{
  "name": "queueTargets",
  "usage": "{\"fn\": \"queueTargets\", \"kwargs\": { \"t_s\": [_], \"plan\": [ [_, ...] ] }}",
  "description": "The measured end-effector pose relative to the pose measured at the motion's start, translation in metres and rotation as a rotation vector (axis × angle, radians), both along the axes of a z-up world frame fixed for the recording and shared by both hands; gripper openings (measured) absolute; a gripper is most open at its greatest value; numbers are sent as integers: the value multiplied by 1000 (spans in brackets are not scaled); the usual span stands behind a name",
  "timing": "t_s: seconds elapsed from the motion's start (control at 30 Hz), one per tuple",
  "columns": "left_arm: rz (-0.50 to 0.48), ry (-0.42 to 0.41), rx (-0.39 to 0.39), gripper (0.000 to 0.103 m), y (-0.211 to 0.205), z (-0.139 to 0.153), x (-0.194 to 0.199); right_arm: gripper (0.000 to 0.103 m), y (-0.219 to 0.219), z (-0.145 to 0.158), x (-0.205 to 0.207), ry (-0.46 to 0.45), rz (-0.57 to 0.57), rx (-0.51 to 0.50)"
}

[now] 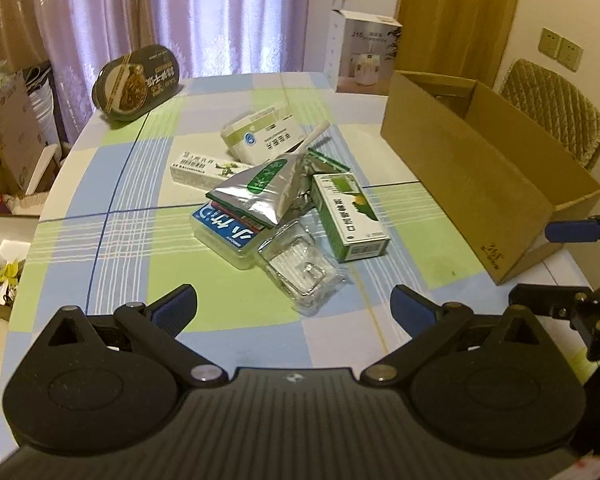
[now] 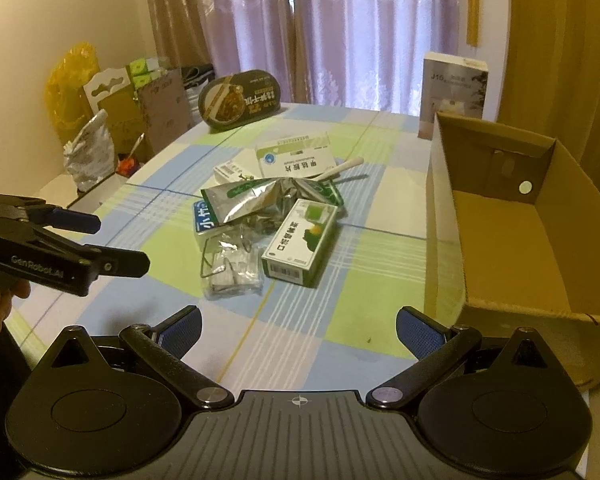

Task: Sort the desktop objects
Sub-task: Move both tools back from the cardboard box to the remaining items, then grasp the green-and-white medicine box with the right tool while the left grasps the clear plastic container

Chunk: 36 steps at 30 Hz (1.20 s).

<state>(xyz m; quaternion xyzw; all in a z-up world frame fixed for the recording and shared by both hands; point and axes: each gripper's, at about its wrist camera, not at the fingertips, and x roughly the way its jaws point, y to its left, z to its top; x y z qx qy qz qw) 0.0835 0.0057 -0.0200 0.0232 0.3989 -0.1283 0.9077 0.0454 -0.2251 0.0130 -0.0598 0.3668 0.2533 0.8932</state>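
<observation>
1. Left gripper [image 1: 294,308] and right gripper [image 2: 298,330]: ribbed blue pads, jaws spread wide, holding nothing.
2. Centre frame: a crinkled silver foil pouch [image 1: 260,190] tops the pile, partly hiding a blue-labelled clear case [image 1: 224,232]; one glossy green carton [image 1: 350,216] lies beside it.
3. Right: one open corrugated cardboard box [image 2: 500,216], its near edge cut off.

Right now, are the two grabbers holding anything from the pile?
No, nothing is held. The left gripper and the right gripper are both open and empty, short of the pile, with the clear plastic packet nearest.
</observation>
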Motion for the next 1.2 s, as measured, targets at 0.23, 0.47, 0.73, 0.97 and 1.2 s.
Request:
{"fn": "queueTargets", "kwargs": {
  "t_s": [0.23, 0.47, 0.73, 0.97, 1.2],
  "plan": [
    [40, 30, -35, 96, -1, -24, 23, 100, 14, -17, 19, 15, 26, -46],
    [103, 50, -137, 86, -3, -47, 45, 94, 24, -36, 35, 43, 41, -80],
    [134, 81, -156, 68, -15, -72, 65, 86, 24, -54, 54, 78, 21, -98],
    [129, 94, -160, 45, -13, -88, 69, 85, 24, -63, 72, 87, -6, -64],
    [113, 55, -116, 36, -2, -83, 60, 82, 39, -66, 100, 109, -35, 3]
  ]
}}
